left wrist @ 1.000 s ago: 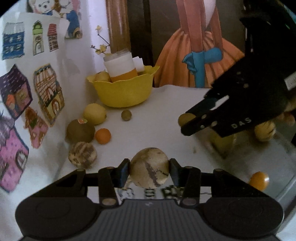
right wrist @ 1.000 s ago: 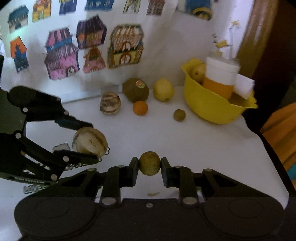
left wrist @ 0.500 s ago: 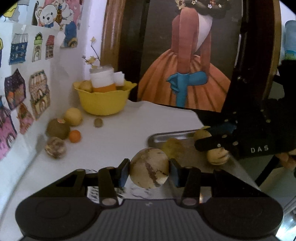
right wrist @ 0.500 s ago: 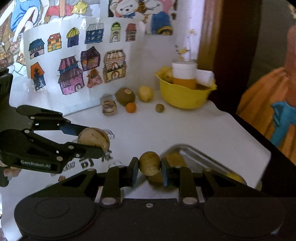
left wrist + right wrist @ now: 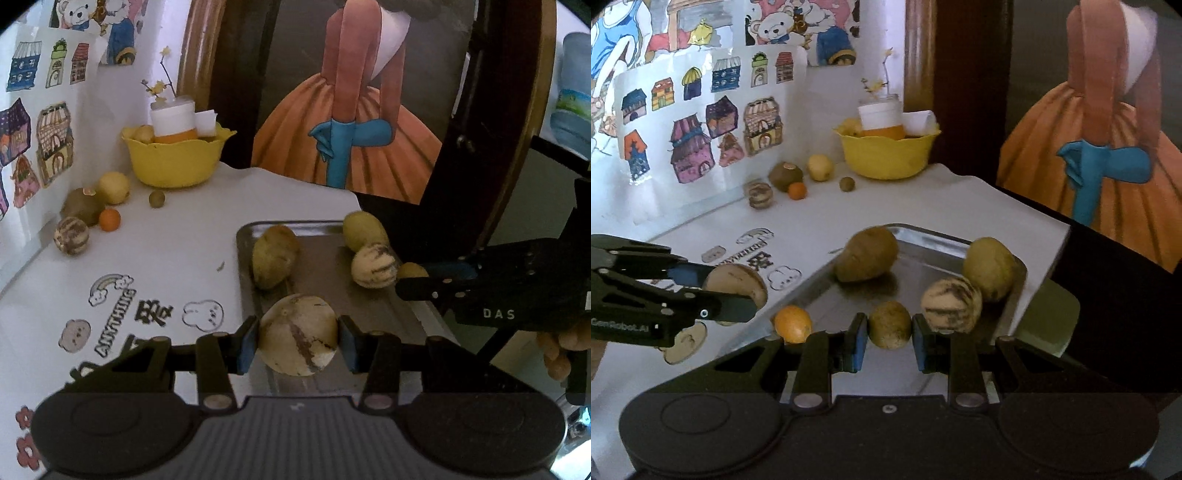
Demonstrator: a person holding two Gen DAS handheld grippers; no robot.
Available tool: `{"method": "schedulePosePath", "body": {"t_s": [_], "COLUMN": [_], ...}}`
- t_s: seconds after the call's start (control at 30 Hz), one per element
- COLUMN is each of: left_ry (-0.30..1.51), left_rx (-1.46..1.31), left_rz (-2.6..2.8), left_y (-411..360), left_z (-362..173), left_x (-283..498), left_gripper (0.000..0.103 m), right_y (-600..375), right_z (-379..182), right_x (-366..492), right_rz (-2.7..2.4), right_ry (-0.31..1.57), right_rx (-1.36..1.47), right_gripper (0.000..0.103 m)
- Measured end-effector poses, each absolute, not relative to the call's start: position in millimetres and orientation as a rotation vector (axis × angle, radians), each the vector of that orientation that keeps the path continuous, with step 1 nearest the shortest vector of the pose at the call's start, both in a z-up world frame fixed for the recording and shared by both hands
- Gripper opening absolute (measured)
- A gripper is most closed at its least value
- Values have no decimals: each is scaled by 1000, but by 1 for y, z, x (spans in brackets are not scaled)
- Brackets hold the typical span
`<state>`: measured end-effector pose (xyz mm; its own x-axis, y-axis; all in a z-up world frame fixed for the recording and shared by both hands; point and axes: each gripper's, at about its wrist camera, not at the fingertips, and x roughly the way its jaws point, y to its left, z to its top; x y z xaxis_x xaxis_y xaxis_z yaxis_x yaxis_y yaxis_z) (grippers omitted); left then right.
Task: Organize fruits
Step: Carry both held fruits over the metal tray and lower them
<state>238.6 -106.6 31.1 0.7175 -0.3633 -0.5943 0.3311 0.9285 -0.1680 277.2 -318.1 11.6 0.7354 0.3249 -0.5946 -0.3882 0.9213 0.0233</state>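
My left gripper is shut on a pale round fruit with brown streaks, held just above the near end of a metal tray. My right gripper is shut on a small brownish-green round fruit, low over the same tray. On the tray lie a brown pear-shaped fruit, a yellow-green fruit, a striped pale fruit and a small orange. Each gripper shows in the other's view, the left one at the tray's left side.
Against the wall stand a yellow bowl with a cup in it, a lemon, a brown fruit, a small orange fruit, a striped fruit and a small green one. The table edge runs just beyond the tray.
Both grippers have swung away from the wall-side fruits to the tray, each still holding its fruit. The tray and its fruits have come into full view beneath them.
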Motion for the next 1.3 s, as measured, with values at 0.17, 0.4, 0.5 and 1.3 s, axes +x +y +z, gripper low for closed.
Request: {"method": "schedulePosePath", "body": {"t_s": [0.17, 0.4, 0.5, 1.3], "left_ry": [673, 685, 687, 716], "left_rx": [-32, -24, -15, -29], "left_rz": [-363, -342, -341, -333], "left_y": [-117, -124, -125, -128], "left_z": [26, 19, 16, -4], "left_x": [230, 225, 223, 226], "left_gripper": [49, 49, 49, 50], "right_y": [-319, -317, -318, -317], "right_z": [0, -12, -17, -39], "right_x": [266, 265, 267, 272], "right_rz": [374, 352, 345, 298], "right_ry": [600, 584, 589, 607], "right_rx": [-110, -110, -98, -77], "right_gripper": [27, 27, 27, 28]}}
